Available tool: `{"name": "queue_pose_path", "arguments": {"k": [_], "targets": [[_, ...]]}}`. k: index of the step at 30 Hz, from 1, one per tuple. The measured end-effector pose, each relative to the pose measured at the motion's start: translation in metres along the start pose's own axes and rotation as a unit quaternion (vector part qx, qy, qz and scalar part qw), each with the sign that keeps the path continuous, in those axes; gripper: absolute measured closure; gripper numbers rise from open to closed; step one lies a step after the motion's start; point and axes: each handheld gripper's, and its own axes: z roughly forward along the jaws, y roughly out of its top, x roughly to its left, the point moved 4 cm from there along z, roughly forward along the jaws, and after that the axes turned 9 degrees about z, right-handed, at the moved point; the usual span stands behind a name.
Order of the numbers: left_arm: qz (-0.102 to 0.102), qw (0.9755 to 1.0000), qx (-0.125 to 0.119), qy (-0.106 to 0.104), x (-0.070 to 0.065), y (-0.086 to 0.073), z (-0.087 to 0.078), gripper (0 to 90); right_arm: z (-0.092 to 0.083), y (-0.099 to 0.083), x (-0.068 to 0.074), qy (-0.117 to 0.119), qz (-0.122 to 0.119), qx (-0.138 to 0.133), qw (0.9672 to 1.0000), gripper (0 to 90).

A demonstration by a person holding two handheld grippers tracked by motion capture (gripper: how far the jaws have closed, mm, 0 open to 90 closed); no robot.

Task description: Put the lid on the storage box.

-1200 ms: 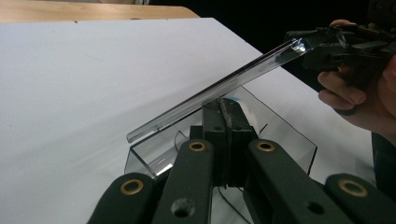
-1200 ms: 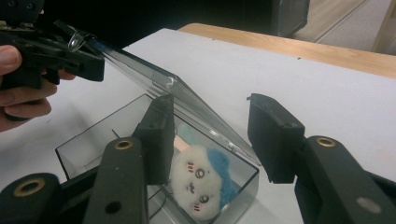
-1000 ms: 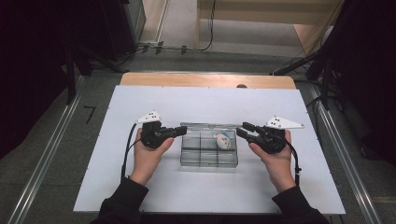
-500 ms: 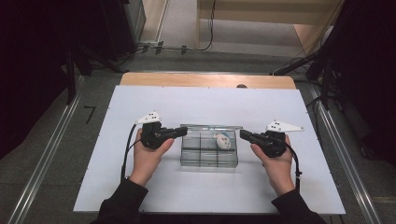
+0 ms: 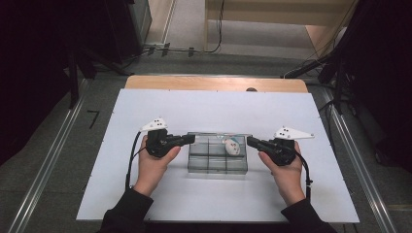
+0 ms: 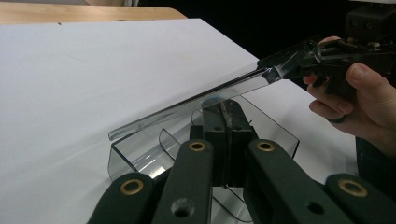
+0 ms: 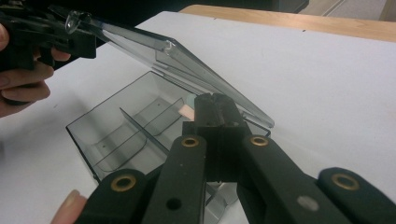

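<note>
A clear plastic box (image 5: pixel 216 170) with several compartments sits mid-table on the white board. A small white rounded item (image 5: pixel 232 146) lies in its back right compartment. The box's clear lid (image 6: pixel 187 107) (image 7: pixel 187 60) is tilted up over the compartments. My left gripper (image 5: pixel 191 139) (image 6: pixel 225 109) is shut on the lid's left end. My right gripper (image 5: pixel 251 141) (image 7: pixel 215 105) is shut on the lid's right end. Each gripper view shows the other hand's gripper pinching the far end of the lid. The compartments nearest me look empty.
The white board (image 5: pixel 204 107) covers most of the wooden table (image 5: pixel 214 83), with bare board all around the box. Metal rails run along the floor on both sides, and cables lie beyond the table's far edge.
My right gripper has moved in leftward to the box's right end and its jaws have gone from open to shut. The left hand has stayed put.
</note>
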Motion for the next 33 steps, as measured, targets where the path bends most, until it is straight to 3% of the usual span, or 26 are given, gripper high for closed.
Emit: {"name": "queue_pose_path", "arguments": {"k": [10,33], "targets": [[0.000,0.9999,-0.005,-0.010,-0.007,-0.002,-0.004,90.0,-0.004,-0.003,0.004,0.006,-0.003,-0.005,1.0000,88.2],[0.002,0.9998,0.000,-0.021,-0.023,-0.027,-0.010,90.0,-0.012,-0.027,0.010,0.011,-0.003,0.001,0.9999,88.2]]}}
